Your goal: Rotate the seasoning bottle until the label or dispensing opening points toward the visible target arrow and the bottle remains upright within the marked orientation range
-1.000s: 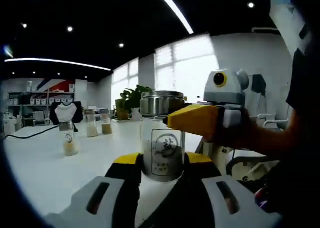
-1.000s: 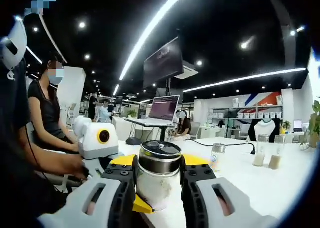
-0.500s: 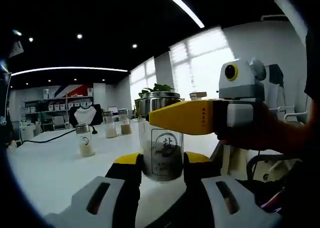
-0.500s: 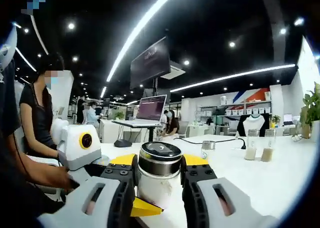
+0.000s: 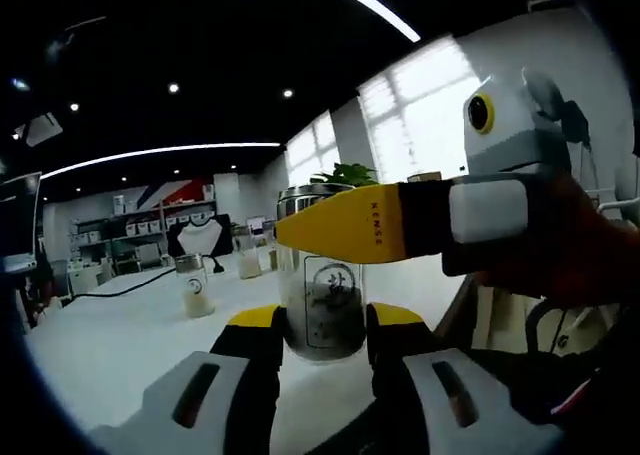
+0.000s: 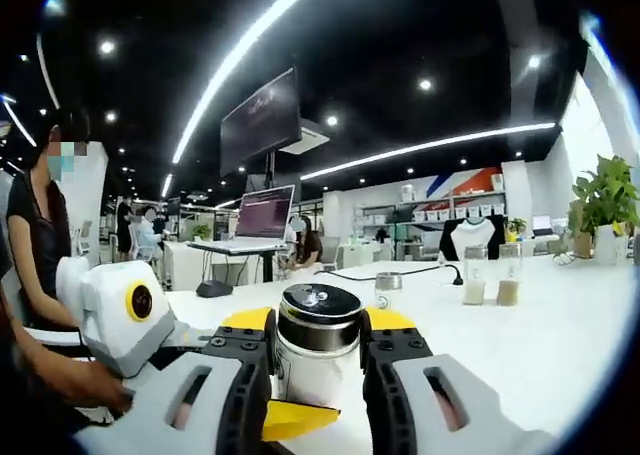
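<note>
Seasoning bottle (image 5: pixel 322 305) upright on counter (image 5: pixel 120 340) — left gripper (image 5: pixel 322 325) fingers clamp its body, right gripper (image 6: pixel 316 350) fingers its lid. Label faces left gripper view; no target arrow seen — alignment unconfirmed, release pending

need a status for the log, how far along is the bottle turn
Done: both grippers are clamped on the seasoning bottle, left gripper at the glass body, right gripper at the metal lid. In hand: the turn, label facing the left gripper view. Left: aligning with the arrow, which I can't see.
</note>
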